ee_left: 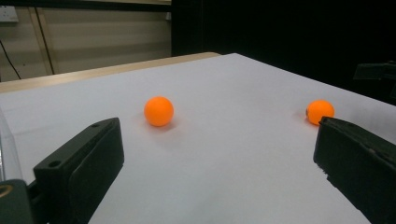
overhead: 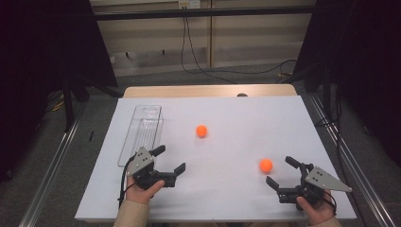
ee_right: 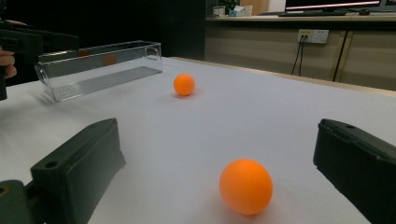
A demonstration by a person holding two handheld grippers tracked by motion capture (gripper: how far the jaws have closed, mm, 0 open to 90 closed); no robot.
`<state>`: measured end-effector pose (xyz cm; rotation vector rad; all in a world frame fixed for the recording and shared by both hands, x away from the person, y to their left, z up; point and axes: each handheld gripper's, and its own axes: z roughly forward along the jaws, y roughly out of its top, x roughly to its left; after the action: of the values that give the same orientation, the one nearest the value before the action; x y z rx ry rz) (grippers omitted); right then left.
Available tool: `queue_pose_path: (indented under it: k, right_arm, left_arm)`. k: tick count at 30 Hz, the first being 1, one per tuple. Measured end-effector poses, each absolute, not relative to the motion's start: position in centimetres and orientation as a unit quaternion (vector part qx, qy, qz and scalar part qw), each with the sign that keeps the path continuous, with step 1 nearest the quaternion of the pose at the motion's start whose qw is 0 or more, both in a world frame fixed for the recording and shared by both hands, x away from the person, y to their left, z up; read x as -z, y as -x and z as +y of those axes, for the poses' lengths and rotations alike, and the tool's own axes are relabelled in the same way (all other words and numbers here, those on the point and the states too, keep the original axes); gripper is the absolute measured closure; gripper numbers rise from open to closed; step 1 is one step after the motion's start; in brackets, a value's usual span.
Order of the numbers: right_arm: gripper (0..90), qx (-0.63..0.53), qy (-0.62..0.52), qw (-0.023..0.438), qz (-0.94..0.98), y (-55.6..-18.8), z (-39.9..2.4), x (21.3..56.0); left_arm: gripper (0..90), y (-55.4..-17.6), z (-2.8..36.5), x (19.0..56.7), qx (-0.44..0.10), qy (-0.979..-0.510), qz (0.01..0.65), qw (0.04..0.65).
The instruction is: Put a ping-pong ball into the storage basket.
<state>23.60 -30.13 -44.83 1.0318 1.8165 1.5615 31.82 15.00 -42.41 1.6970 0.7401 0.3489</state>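
left claw wide open, empty, beside the clear tray, probably where balls go | far ball mid-table, loose | near ball just ahead of right claw, spread wide and empty, lined up to grab

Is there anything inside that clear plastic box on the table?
The clear plastic box looks empty: its ribbed floor shows through the walls. The faint orange spots on its wall seem to be reflections; both orange balls lie outside.
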Motion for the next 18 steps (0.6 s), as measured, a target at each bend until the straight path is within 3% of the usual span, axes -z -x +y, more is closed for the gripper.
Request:
queue_pose_path:
  k: [18]
  right_arm:
    - [1.2, -0.579, -0.379, 0.265, 0.672, -23.6, -30.1, 44.8]
  left_arm:
    - [1.7, -32.3, 13.1, 42.9, -0.136, -0.749, 0.303, 0.573]
